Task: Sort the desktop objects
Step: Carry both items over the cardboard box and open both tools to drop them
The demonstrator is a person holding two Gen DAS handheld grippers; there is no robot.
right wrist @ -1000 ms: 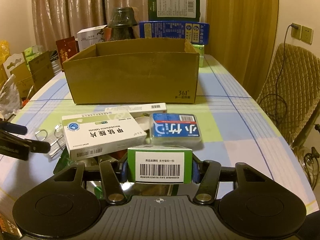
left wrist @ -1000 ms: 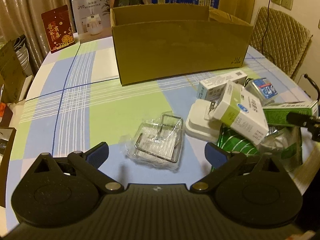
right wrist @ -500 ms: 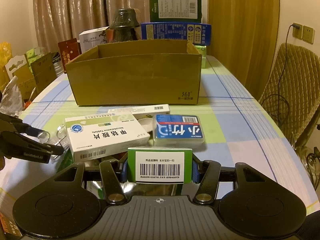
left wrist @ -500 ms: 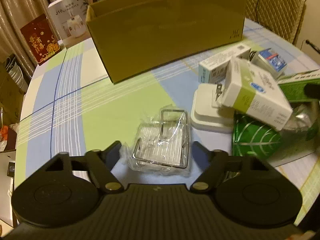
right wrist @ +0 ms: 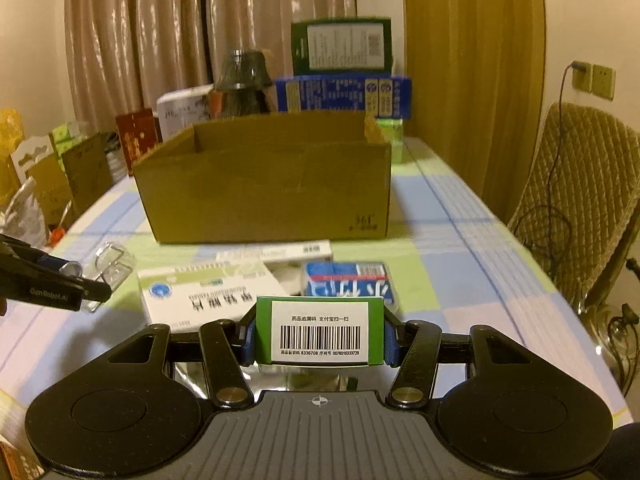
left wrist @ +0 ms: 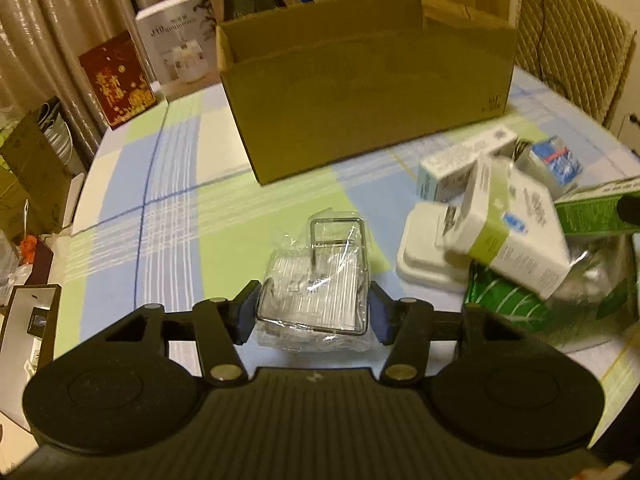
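My left gripper (left wrist: 312, 316) is shut on a wire rack wrapped in clear plastic (left wrist: 316, 280), near the table's front; the rack also shows in the right wrist view (right wrist: 110, 266). My right gripper (right wrist: 320, 338) is shut on a green medicine box (right wrist: 320, 332) with a barcode label, held above the pile; the box also shows in the left wrist view (left wrist: 592, 212). An open cardboard box (left wrist: 368, 92) stands behind, also seen in the right wrist view (right wrist: 264, 180).
A pile lies right of the rack: a white-and-green medicine box (left wrist: 516, 224), a white tray-like case (left wrist: 424, 260), a long white box (left wrist: 464, 164), a blue pack (left wrist: 556, 160) and a green foil bag (left wrist: 504, 300). Boxes (left wrist: 176, 44) and a chair (left wrist: 572, 44) stand behind.
My left gripper moved forward and closed on the wrapped wire rack. My right gripper has risen a little with the green box.
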